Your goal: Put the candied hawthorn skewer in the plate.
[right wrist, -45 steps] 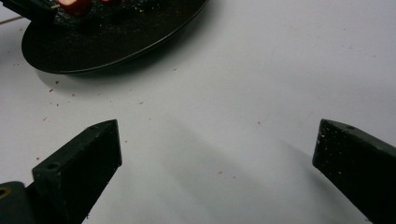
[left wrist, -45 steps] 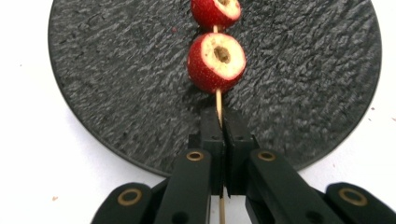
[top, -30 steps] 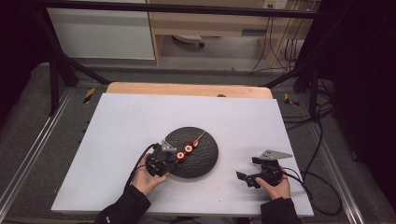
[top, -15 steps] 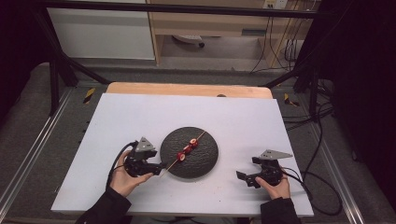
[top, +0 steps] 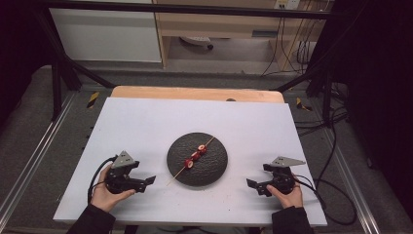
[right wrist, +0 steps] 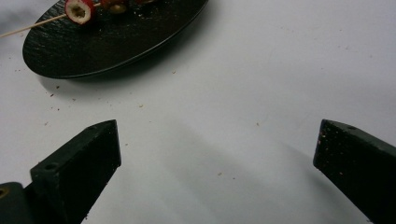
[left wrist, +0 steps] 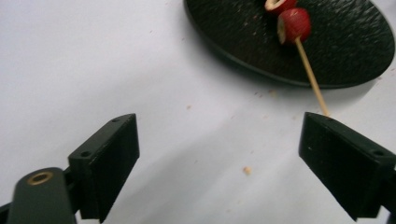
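High view: unmarked skewer (top: 195, 157), black plate (top: 214, 170)

Bench (top: 146, 122), white top. Black plate (top: 214, 168) near the middle, skewer (top: 193, 159) of red pieces across it. Left gripper (top: 148, 181) near front-left corner, right gripper (top: 251, 184) near front-right, jaws apart.

Clearance around the plate

You had bare white table (top: 146, 126) on every side of the black plate (top: 214, 170); the skewer (top: 195, 158) overhung its near-left rim, the one obstruction between it and your left gripper (top: 150, 180).
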A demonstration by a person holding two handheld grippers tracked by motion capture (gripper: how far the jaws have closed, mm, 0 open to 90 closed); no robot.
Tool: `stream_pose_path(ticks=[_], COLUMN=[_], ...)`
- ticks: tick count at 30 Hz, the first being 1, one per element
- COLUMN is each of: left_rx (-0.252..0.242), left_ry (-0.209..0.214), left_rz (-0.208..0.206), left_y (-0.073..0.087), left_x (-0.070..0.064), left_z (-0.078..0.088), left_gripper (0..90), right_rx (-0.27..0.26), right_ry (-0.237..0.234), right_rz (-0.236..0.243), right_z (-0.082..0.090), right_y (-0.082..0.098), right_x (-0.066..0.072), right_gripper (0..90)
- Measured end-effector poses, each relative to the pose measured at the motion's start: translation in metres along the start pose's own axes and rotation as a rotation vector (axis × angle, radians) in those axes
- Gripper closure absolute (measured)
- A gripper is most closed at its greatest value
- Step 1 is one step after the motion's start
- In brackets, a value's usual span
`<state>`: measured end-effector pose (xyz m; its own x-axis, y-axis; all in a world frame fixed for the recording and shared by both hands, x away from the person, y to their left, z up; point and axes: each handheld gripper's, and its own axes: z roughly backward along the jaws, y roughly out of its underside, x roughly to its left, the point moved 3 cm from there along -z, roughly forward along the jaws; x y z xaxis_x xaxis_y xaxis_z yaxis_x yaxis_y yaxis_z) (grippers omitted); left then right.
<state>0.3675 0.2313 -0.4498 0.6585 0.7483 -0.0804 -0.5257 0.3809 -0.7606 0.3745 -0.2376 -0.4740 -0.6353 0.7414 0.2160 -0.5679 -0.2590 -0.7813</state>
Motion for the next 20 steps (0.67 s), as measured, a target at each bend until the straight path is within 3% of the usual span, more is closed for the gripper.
stream_pose_path(ticks=[9,20], left_rx=[-0.019,-0.023], left_ry=[-0.031,-0.033], left_rz=[0.049,0.042], left_y=[0.022,0.028], left_x=[0.018,0.024], left_z=[0.007,0.009], left_gripper=[6.0,6.1], right_rx=[-0.003,0.009], right_ry=[-0.007,-0.018], right_rz=[0.011,0.036], right_z=[0.001,0.003], right_y=[0.001,0.004], right_x=[0.001,0.003], right_gripper=[0.7,0.5])
